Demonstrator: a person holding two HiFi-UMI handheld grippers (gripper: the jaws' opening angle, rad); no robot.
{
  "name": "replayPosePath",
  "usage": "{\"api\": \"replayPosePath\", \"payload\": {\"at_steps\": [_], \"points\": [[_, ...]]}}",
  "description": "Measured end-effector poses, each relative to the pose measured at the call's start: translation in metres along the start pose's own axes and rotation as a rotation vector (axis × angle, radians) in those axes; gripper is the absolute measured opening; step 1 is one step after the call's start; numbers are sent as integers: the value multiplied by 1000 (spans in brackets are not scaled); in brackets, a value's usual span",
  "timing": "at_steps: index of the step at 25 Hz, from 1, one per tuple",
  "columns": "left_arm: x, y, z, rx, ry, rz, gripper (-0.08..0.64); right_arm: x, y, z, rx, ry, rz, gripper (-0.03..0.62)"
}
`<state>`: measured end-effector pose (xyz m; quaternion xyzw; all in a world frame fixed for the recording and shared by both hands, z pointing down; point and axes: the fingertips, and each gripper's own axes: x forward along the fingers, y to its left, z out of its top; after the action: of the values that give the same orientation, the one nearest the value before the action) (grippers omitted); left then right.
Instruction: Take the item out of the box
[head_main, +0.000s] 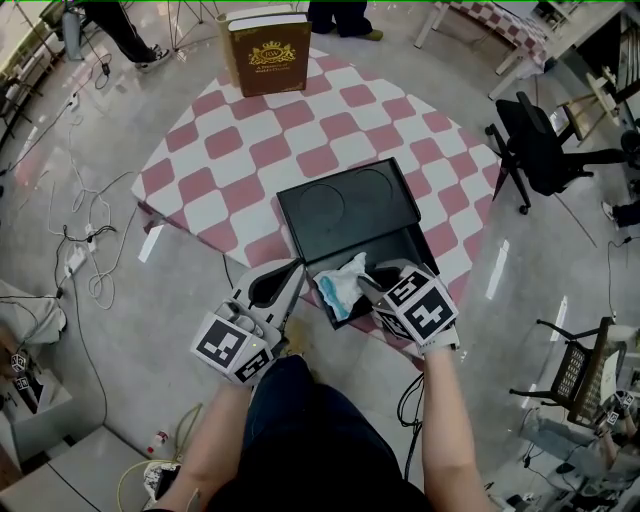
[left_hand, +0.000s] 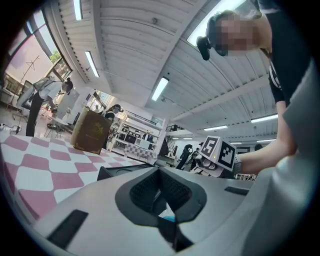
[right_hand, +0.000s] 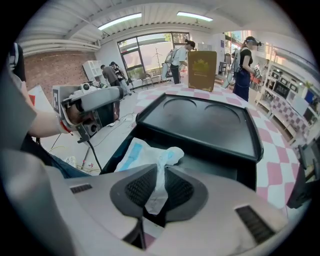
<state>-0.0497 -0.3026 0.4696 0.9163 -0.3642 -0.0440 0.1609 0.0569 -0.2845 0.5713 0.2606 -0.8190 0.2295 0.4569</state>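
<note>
Right gripper (right_hand: 161, 172) is clamped on a thin white flap of the packet (right_hand: 142, 152). The pads pinch the flap flat between them. The gripper is tilted steeply down into the black box (head_main: 395, 240).

The rest of the packet hangs just ahead of the jaws and a bit to their left, its lower part apparently inside the box's tray. The open lid (right_hand: 200, 120) lies flat beyond the gripper tips.

Left gripper (left_hand: 160, 172) has its jaws together with nothing between them. It's held level, with its tips right at the box's near left corner. Can't tell if it touches the wall.

Handling call:
- The packet looks light, soft and crinkly, like a film pouch with blue print. It's no load on the grip, but it will flop and swing.
- The flap is thin and looks slick, so I'd expect slip risk if it's yanked. A straight, slow lift is safer.
- A better hold would be deeper, on the bunched neck where the flap meets the body, not the very edge.
- The box looks rigid and could shift on the checkered cloth (head_main: 250, 140). The left gripper is well placed to brace it.
</note>
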Motion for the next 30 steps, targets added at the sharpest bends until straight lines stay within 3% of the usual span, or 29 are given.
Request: {"api": "replayPosePath", "payload": {"at_steps": [15,30], "points": [[-6,-13,8,25,-8,0,2,-28,0,5,23,-120,-65,54],[-18,-27,12,56,-11,32,2,-65,3,15,93,-348,-111,54]]}}
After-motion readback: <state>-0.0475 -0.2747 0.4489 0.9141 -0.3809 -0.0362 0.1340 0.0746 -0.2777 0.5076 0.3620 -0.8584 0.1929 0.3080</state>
